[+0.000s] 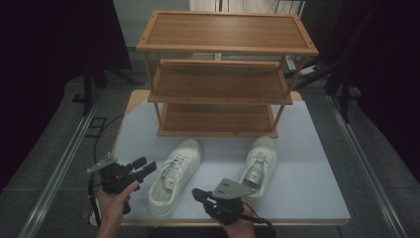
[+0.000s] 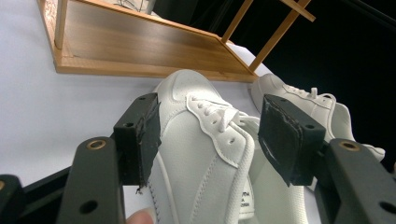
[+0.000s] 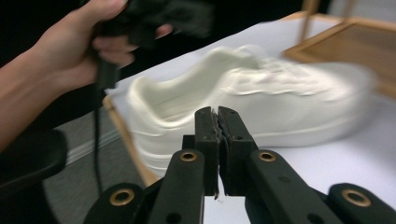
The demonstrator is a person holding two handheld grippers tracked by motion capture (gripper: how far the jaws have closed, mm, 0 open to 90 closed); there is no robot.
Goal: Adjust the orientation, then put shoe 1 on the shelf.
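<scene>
Nothing is stowed yet: all three shelves of the wooden shoe rack [image 1: 225,74], which stands at the far edge of the table [image 1: 307,163], are bare, and both white sneakers sit on the tabletop in front of it. So, as I judge it, the work is at its start, with both shoes still to be lifted onto the rack.

At the left, the left gripper [image 1: 143,167] hovers at the near-left corner of the table, held in the person's left hand [image 1: 115,198] and aimed right and forward at the left sneaker [image 1: 176,176]. Its jaws stand spread wide; in the left gripper view they frame that shoe's upper without touching it, so no grip is made.

The left sneaker lies aslant, heel toward the near edge, toe toward the rack's lowest shelf.

Next, the right gripper [image 1: 197,193] hangs over the near edge, between the two shoes' heels, pointing left toward the left sneaker's heel. Its jaws are pressed together on nothing, as the right gripper view shows.

Farthest right, the right sneaker [image 1: 259,163] stands alone, toe near the rack's right front leg.
</scene>
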